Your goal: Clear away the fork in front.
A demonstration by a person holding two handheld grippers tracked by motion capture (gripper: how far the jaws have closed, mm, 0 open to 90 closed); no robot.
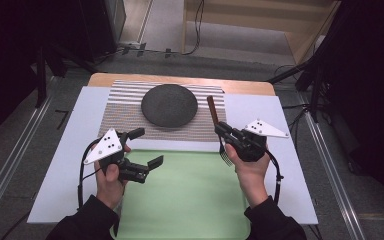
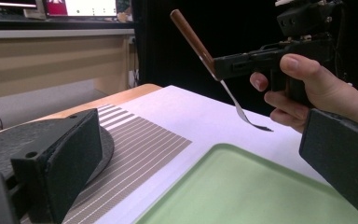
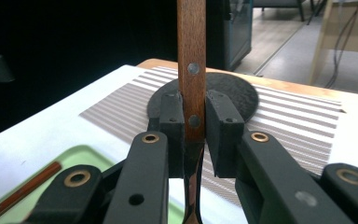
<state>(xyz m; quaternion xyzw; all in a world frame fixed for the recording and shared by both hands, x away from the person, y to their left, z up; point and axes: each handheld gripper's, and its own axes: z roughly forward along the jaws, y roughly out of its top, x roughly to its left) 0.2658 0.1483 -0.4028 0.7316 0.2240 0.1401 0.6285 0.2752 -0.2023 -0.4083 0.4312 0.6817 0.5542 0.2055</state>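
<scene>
- Nearest the camera, the right gripper (image 3: 193, 140) has its jaws pinching the fork (image 3: 191, 70) by its wooden handle, tines hanging above the green tray (image 1: 190, 200).
- To set it well, I'd lower it flat beside the dark plate (image 1: 169, 105) on the striped mat (image 1: 125, 112), then release.
- The left gripper (image 1: 147, 147) hovers over the tray's left edge, jaws spread, empty.
- Both hands are held above the worktop (image 1: 65, 165).

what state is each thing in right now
wooden-handled metal fork: lifted off the table, clamped at the handle, tines down
right claw: shut on the fork
left claw: open, holding nothing
round dark plate: bare, resting on the striped placemat
green tray: flat on the table
</scene>
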